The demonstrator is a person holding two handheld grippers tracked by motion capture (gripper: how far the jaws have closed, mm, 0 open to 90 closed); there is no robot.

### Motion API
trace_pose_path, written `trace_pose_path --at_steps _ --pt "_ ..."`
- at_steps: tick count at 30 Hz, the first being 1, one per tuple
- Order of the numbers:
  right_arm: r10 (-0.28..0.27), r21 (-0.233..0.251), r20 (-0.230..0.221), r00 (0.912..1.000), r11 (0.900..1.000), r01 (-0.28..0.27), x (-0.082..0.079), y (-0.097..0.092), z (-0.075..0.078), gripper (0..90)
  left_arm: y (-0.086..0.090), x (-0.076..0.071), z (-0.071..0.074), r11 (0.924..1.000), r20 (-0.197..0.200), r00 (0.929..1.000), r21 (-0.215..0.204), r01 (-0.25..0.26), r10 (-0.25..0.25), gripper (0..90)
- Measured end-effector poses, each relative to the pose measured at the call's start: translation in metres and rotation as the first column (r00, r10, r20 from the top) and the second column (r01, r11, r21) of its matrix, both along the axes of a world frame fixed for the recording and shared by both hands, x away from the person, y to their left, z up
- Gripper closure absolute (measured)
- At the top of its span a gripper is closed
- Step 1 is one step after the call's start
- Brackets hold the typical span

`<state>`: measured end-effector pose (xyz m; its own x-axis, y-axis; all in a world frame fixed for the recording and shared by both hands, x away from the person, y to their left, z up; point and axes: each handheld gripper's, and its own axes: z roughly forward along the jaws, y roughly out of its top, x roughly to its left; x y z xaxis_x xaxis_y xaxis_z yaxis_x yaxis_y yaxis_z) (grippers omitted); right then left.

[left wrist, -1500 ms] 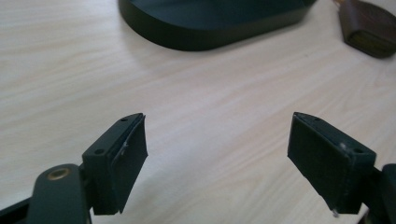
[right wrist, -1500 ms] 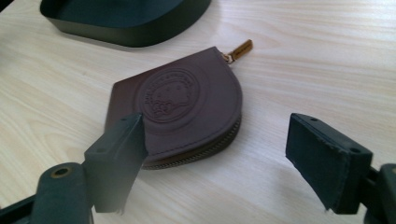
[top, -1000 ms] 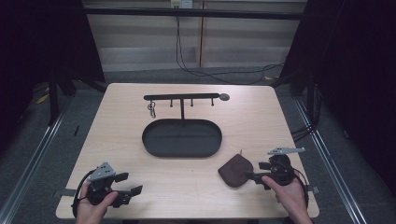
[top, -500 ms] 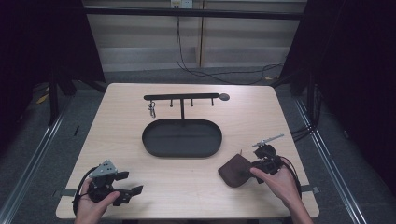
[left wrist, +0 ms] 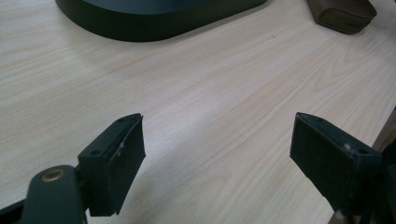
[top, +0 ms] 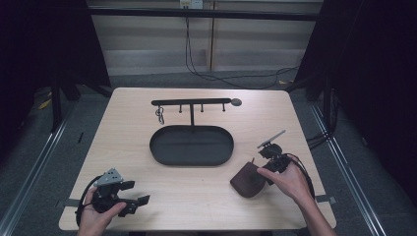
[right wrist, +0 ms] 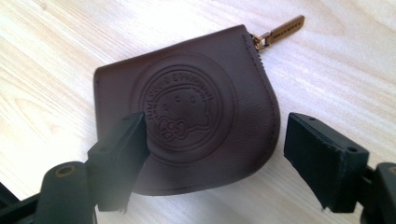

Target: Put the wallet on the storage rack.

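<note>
While the left gripper [top: 129,198] idles with jaws apart at the table's [top: 147,147] 7 o'clock corner, the right gripper [right wrist: 217,161], jaws spread wide, points at the brown leather pouch [right wrist: 196,105] lying flat at 12 o'clock, zipper pull [right wrist: 279,31] at 1 o'clock.

The left claw [top: 132,196] sits low at the near left, its jaws spread wide, hand [top: 96,216] gripping it from behind; the right claw [top: 260,169] angles leftward, jaws parted wide too
</note>
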<state>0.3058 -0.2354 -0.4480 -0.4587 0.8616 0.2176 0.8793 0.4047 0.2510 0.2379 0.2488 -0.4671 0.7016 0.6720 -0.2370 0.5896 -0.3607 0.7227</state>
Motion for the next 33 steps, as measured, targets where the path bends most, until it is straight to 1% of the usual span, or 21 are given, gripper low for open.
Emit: trace_pose_path --at_steps 2,4,6,8,9,10,12,14,18,21,22,24,26,28,31,33 --pt "0.008 -0.009 -0.046 0.9989 0.9999 -0.008 0.003 0.0 -0.003 18.5 0.0 0.0 0.0 1.0 0.0 1.0 0.0 0.004 -0.004 17.8" --pt "0.018 -0.011 -0.08 0.9967 0.9998 -0.018 0.006 0.001 -0.008 18.3 -0.001 0.0 0.0 1.0 -0.006 0.9999 0.003 0.009 -0.009 17.8" --pt "0.023 -0.018 -0.087 0.9959 0.9995 -0.025 0.008 0.003 -0.011 18.3 -0.001 0.0 0.0 1.0 -0.005 1.0 0.005 0.008 -0.008 17.8" --pt "0.026 -0.018 -0.109 0.9937 0.9994 -0.028 0.011 0.005 -0.014 16.5 0.0 0.0 0.0 1.0 0.005 1.0 0.003 -0.003 0.003 17.8" --pt "0.025 -0.016 -0.122 0.9922 0.9995 -0.027 0.012 0.006 -0.015 14.9 0.001 0.0 0.001 0.9999 0.009 0.9999 0.009 -0.006 0.006 17.8" --pt "0.024 -0.017 -0.14 0.9899 0.9995 -0.027 0.014 0.006 -0.017 13.9 0.002 0.0 0.001 0.9999 0.008 0.9999 0.002 -0.011 0.011 17.8" --pt "0.011 -0.006 -0.174 0.9848 0.9999 -0.012 0.017 0.005 -0.02 14.1 0.002 0.0 0.001 0.9997 0.007 0.9997 -0.007 -0.022 0.022 17.8" --pt "0.008 0.027 -0.198 0.9802 0.9996 -0.003 0.019 0.002 -0.021 18.6 0.002 0.0 0.001 0.9998 0.006 0.9998 -0.008 -0.019 0.019 17.8" --pt "0.005 0.033 -0.209 0.978 0.9995 0.002 0.02 0.002 -0.021 20.3 0.001 0.0 0.001 1.0 0.003 1.0 0.0 -0.009 0.009 17.8" --pt "0.001 0.022 -0.208 0.9781 0.9998 0.004 0.02 0.002 -0.02 22.3 0.001 0.0 0.001 1.0 0.001 1.0 0.003 -0.006 0.006 17.8" --pt "-0.002 0.016 -0.204 0.9789 0.9999 0.006 0.02 0.002 -0.019 25.0 0.001 0.0 0.001 1.0 0.0 1.0 0.001 -0.009 0.009 17.8" --pt "-0.019 0.01 -0.193 0.9811 0.9997 0.022 0.02 0.001 -0.015 31.4 0.001 0.0 0.001 0.9998 0.005 0.9999 0.01 -0.015 0.015 17.8" --pt "-0.024 -0.002 -0.195 0.9806 0.9997 0.024 0.021 0.002 -0.014 33.2 0.0 0.001 0.0 0.9999 0.004 0.9999 0.008 -0.013 0.013 17.8" --pt "-0.027 -0.019 -0.193 0.9809 0.9996 0.023 0.021 0.003 -0.011 37.2 0.001 0.0 0.001 0.9999 0.006 0.9999 0.008 -0.013 0.012 17.8" --pt "-0.03 -0.018 -0.183 0.9826 0.9995 0.028 0.022 0.002 -0.008 41.8 0.001 0.0 0.001 0.9999 0.003 1.0 0.007 -0.009 0.009 17.8" --pt "-0.026 -0.016 -0.161 0.9866 0.9996 0.024 0.021 0.002 -0.004 45.2 0.001 0.001 0.001 0.9999 0.002 0.9999 0.007 -0.013 0.013 17.8"
